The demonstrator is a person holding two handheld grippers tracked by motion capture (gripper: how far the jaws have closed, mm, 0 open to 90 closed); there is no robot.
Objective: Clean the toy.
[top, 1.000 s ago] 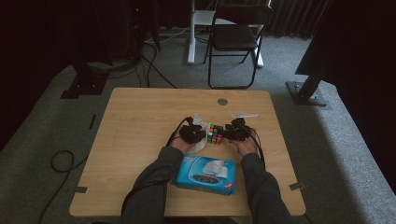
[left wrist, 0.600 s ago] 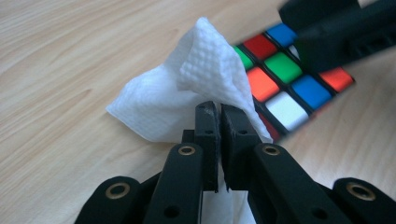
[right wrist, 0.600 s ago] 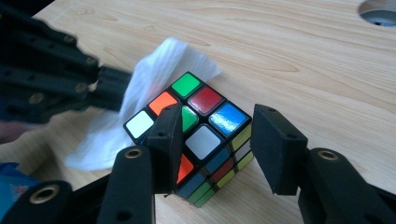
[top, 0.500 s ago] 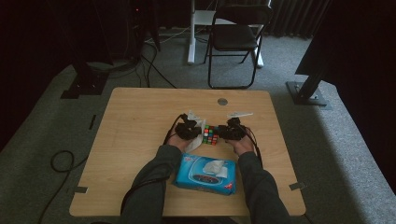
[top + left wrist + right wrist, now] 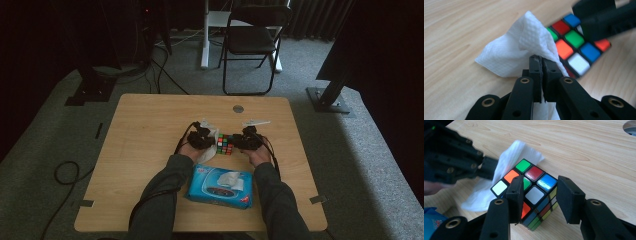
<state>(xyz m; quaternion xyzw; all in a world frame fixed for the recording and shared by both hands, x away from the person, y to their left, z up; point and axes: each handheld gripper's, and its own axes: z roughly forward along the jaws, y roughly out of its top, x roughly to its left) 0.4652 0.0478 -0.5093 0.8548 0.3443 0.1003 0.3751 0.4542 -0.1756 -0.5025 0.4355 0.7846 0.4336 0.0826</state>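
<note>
A scrambled colour cube (image 5: 225, 144) sits on the wooden table (image 5: 150, 130) between my two grippers. My right gripper (image 5: 541, 195) straddles the cube (image 5: 534, 182). Its jaws have just been closing, and their pads now press on the cube's two sides. My left gripper (image 5: 542, 62) is shut on a crumpled white wipe (image 5: 516, 55), which touches the cube's (image 5: 574, 47) left side. In the high view the left gripper (image 5: 210, 140) and the right gripper (image 5: 239, 142) face each other across the cube, and the wipe (image 5: 207, 152) hangs below the left one.
A blue packet of wipes (image 5: 220, 186) lies near the table's front edge, between the person's forearms. A round cable hole (image 5: 238, 108) sits at the table's far edge. A folding chair (image 5: 252, 40) stands beyond the table.
The right gripper and the cube have shifted slightly left, toward the left gripper and its wipe. The left hand has stayed nearly in place.
</note>
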